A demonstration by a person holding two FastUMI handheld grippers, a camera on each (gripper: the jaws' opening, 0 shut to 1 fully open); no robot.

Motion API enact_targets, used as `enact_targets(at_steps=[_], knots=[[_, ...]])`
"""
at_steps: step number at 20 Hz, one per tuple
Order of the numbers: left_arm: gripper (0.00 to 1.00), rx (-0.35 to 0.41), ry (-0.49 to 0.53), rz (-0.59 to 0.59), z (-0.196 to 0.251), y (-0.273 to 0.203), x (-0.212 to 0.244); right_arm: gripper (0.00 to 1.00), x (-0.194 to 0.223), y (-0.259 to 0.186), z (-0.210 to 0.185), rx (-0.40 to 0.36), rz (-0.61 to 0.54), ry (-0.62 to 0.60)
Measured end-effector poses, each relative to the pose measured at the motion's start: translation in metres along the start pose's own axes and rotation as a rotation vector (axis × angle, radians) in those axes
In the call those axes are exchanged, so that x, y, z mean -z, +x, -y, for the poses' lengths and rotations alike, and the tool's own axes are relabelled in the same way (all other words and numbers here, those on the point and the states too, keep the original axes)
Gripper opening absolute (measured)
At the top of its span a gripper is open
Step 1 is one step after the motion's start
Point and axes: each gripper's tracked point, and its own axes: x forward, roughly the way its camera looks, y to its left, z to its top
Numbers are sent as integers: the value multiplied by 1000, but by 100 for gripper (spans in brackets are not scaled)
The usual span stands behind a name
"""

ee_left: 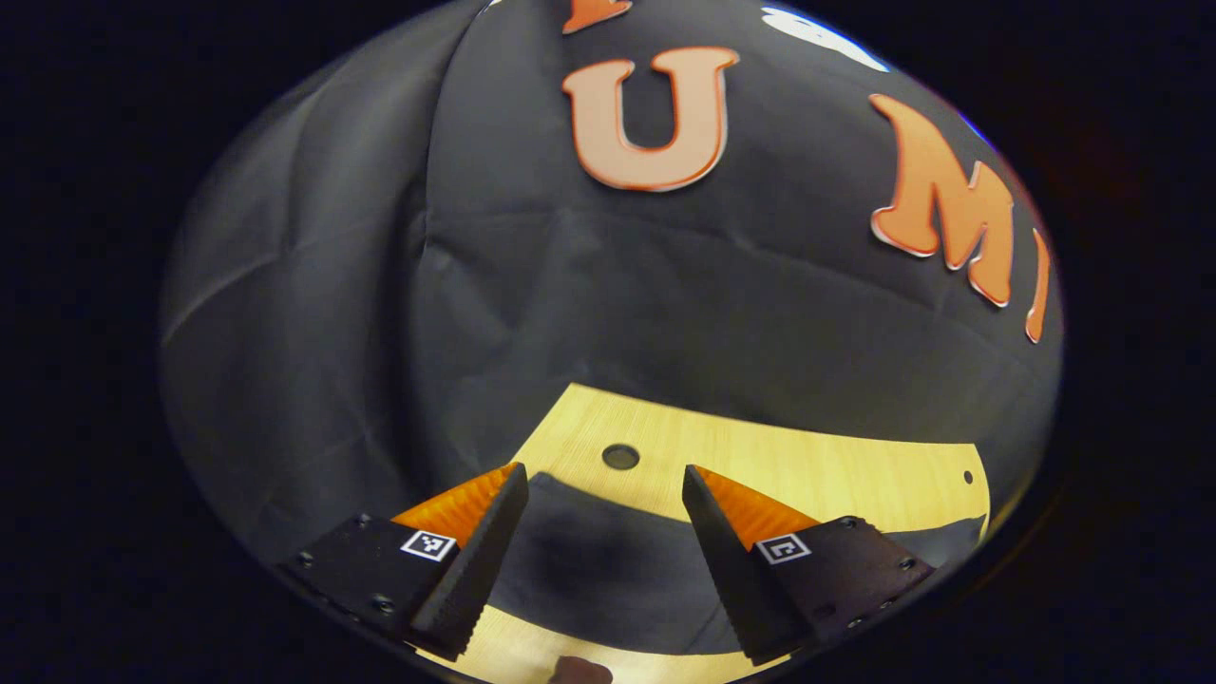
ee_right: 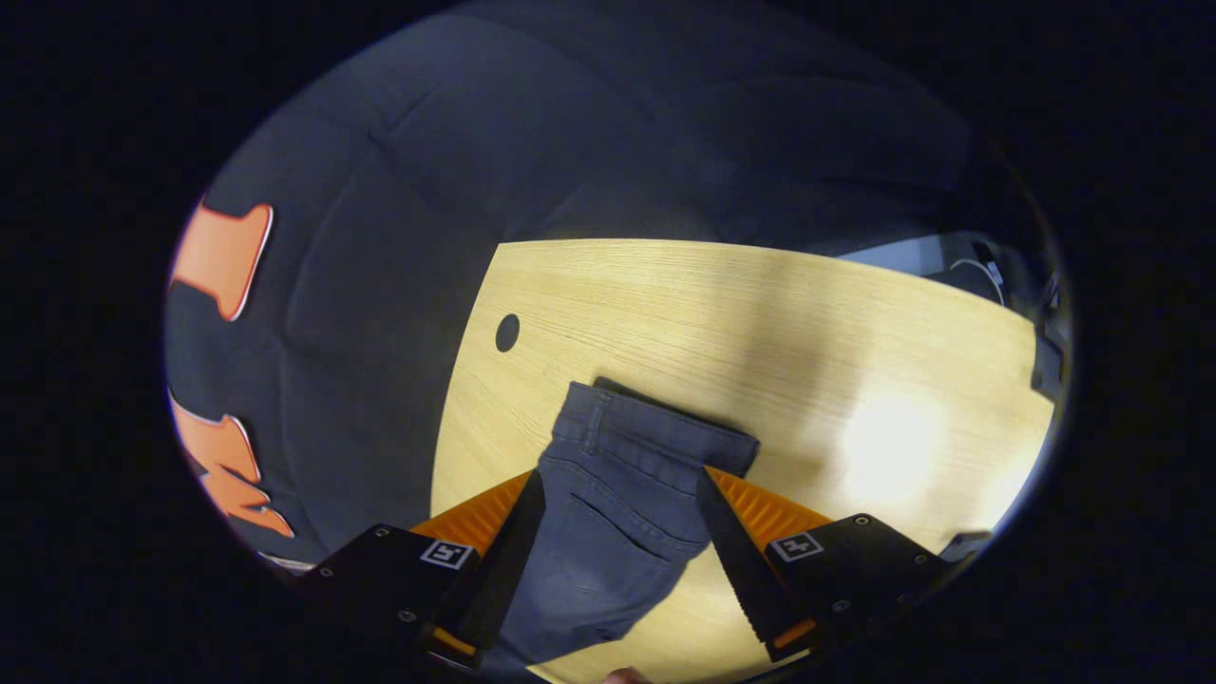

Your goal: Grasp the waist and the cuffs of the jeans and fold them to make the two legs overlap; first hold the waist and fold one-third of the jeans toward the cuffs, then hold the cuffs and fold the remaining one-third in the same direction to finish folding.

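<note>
Seemingly pre-grasp: both claws, left claw [ee_left: 603, 527] and right claw [ee_right: 617, 532], hang wide over jeans [ee_right: 617, 484] on table [ee_right: 760, 313]; next, close on waistband [ee_right: 655, 432] at frame centre.

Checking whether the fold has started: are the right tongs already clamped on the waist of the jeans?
No: in the right gripper view the right tongs stand open, with the jeans lying flat on the table between the fingers.

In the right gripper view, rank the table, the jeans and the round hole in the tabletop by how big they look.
1. table, largest by far.
2. jeans, though closeness to the camera inflates them.
3. round hole, smallest.
</note>
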Motion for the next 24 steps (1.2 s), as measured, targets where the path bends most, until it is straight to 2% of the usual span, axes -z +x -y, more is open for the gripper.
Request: enact_targets(at_steps=[4,8,9,11,13,17,18,19,20,21,23,24], knots=[[96,46,36,137,25,-47,-33,99,11,4,19,73,14,-130],[98,91,67,244,48,-91,-61,99,23,13,37,145,-5,-215],[96,98,77,270,56,-95,-64,99,25,17,39,153,-10,-228],[98,106,85,329,75,-119,-78,99,29,27,36,133,-12,-218],[96,125,82,389,92,-145,-88,99,28,33,34,119,6,-207],[96,156,99,471,125,-186,-94,99,23,38,34,118,58,-252],[97,174,105,468,134,-192,-92,99,23,40,33,114,62,-253],[96,182,107,463,143,-192,-88,92,21,39,31,106,79,-255],[96,198,106,447,151,-194,-82,99,20,39,31,99,97,-262],[96,202,108,432,156,-193,-75,98,19,38,33,98,127,-269],[96,215,122,399,163,-193,-62,89,19,42,35,105,160,-286],[96,225,131,392,168,-196,-59,76,25,45,33,96,150,-267]])
